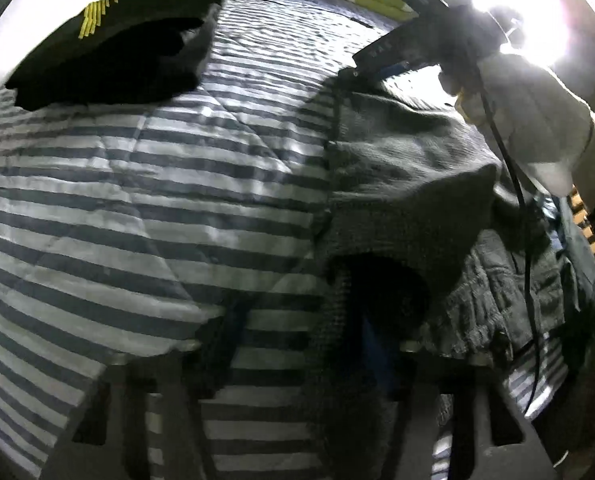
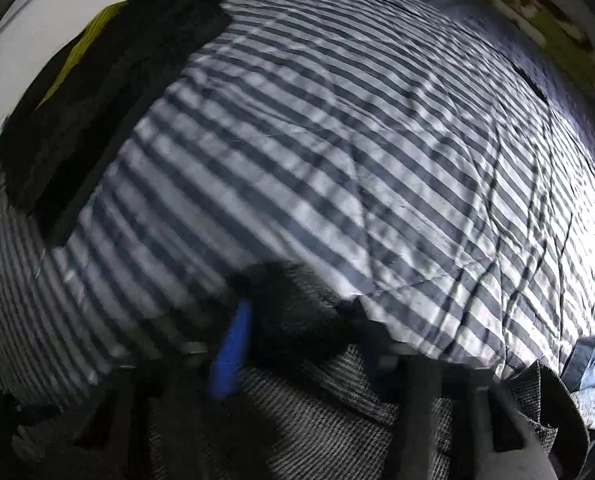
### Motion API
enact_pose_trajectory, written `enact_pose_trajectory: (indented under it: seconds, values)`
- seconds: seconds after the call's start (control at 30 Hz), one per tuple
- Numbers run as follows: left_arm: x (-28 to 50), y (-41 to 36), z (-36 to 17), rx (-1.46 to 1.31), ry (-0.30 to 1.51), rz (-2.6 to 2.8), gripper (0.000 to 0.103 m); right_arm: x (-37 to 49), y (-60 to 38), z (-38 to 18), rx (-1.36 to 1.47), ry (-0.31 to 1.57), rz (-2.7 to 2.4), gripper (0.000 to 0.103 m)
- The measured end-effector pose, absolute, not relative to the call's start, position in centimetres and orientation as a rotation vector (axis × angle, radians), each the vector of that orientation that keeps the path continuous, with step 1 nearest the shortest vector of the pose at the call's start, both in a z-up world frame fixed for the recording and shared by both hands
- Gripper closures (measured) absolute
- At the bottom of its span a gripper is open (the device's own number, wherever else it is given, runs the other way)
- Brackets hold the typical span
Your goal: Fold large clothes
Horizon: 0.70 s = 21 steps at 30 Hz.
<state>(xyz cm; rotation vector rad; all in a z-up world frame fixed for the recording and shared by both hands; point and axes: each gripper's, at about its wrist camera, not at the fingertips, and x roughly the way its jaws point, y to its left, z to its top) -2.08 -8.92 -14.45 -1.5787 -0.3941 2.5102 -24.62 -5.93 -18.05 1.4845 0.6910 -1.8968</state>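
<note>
Two grippers on one grey sweater [image 1: 409,168] over a striped quilt [image 1: 137,184], left gripper [image 1: 317,344] clamps its hem, right gripper [image 2: 297,332] pinches another edge between its jaws.

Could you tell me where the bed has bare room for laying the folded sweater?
The striped quilt lies bare across its middle, between the black folded garment at the far left and the grey knit sweater on the right. The right edge is crowded with dark clothes.
</note>
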Motion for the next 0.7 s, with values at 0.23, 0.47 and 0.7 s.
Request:
enact_pose_trajectory:
  seconds: [0.23, 0.47, 0.7]
  values:
    - [-1.7, -9.1, -11.5, -1.452, -0.330, 2.629, 0.095, -23.7, -6.9, -10.1, 1.220, 0.542, -2.024, 0.084]
    - [-4.5, -12.2, -10.5, -1.459, -0.415, 2.704, 0.095, -24.9, -12.5, -8.6, 1.061, 0.495, -2.072, 0.084]
    - [-6.1, -11.8, -13.4, -1.644, -0.362, 2.723, 0.086, -26.0, -13.8, -12.3, 1.164, 0.588, -2.040, 0.068]
